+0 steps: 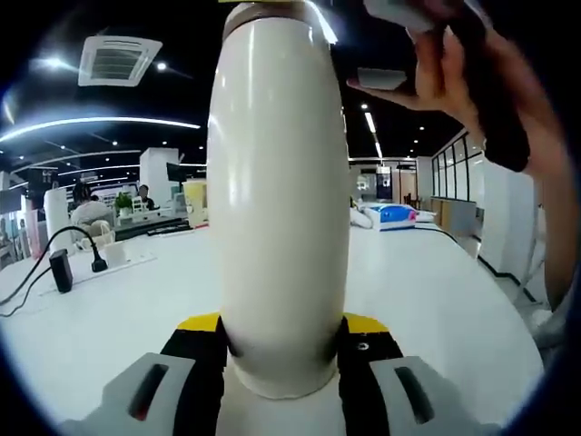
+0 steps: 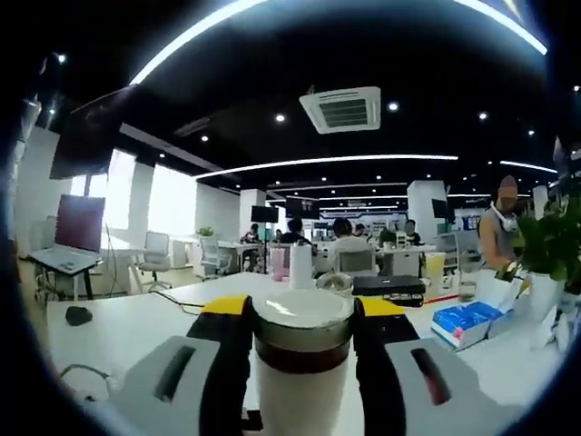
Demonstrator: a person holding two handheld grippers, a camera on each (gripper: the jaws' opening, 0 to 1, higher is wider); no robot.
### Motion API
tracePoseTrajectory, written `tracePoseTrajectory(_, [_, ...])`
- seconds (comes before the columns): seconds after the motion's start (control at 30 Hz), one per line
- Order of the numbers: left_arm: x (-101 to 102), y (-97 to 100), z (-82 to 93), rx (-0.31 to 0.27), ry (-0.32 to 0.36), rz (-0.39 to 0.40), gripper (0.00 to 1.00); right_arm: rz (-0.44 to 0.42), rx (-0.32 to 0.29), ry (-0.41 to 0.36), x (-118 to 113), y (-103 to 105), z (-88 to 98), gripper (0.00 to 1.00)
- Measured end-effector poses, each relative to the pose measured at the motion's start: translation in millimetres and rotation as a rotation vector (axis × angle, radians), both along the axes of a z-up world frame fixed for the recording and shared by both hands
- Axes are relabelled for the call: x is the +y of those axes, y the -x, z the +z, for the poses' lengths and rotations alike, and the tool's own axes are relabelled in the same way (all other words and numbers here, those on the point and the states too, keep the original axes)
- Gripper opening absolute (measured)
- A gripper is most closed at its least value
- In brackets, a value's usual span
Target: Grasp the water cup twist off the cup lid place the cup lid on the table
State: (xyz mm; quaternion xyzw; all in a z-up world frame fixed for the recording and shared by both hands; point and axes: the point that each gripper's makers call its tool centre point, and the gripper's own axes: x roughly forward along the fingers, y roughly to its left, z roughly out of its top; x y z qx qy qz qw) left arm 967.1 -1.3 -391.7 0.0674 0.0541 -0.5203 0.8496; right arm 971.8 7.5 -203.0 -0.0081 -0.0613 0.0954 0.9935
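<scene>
In the left gripper view, our left gripper [image 1: 281,363] has its yellow-tipped black fingers [image 1: 204,359] clamped on the lower body of a tall cream-white water cup [image 1: 277,200] with a smooth rounded wall, which stands upright between them and fills the middle of the view. Its top is cut off by the upper edge, where a brownish band just shows. At the upper right a hand [image 1: 472,82] reaches in near the cup's top; what it holds is dark and hard to make out. Behind the cup the white counter [image 1: 436,300] spreads away. On its far left lie a small black cylinder [image 1: 61,270] with a cable and a white power strip [image 1: 113,259], and on the far right something blue and white [image 1: 392,215], too small to name.

In the right gripper view, we see the cup's top end: our right gripper [image 2: 302,336] has its fingers [image 2: 377,350] closed on either side of the dark brown cup lid [image 2: 302,331] with a pale, shiny top, the white cup body below it. A blue and white box [image 2: 463,320] and a green potted plant [image 2: 545,250] stand at the right, and a dark mouse [image 2: 79,315] at the left. Seated people [image 2: 345,245] are far behind.
</scene>
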Motion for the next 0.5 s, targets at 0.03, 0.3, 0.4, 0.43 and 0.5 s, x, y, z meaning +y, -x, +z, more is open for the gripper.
tracePoseTrajectory(0.03, [0.0, 0.1, 0.0, 0.0, 0.0, 0.0, 0.49, 0.008, -0.001, -0.002, 0.5, 0.3, -0.1, 0.46])
tracePoseTrajectory(0.3, [0.6, 0.4, -0.1, -0.004, -0.002, 0.001, 0.49, 0.125, 0.019, -0.014, 3.2, 0.8, -1.0, 0.46])
tracePoseTrajectory(0.4, [0.8, 0.3, -0.3, -0.001, -0.001, 0.002, 0.49, 0.152, 0.023, -0.011, 3.8, 0.3, -1.5, 0.46])
tracePoseTrajectory(0.43, [0.8, 0.3, -0.4, -0.001, -0.001, 0.002, 0.49, 0.162, 0.021, -0.008, 4.3, 0.0, -1.6, 0.46])
tracePoseTrajectory(0.5, [0.9, -0.1, -0.4, 0.001, -0.001, 0.002, 0.49, 0.177, 0.018, -0.007, 5.2, 0.0, -1.6, 0.46])
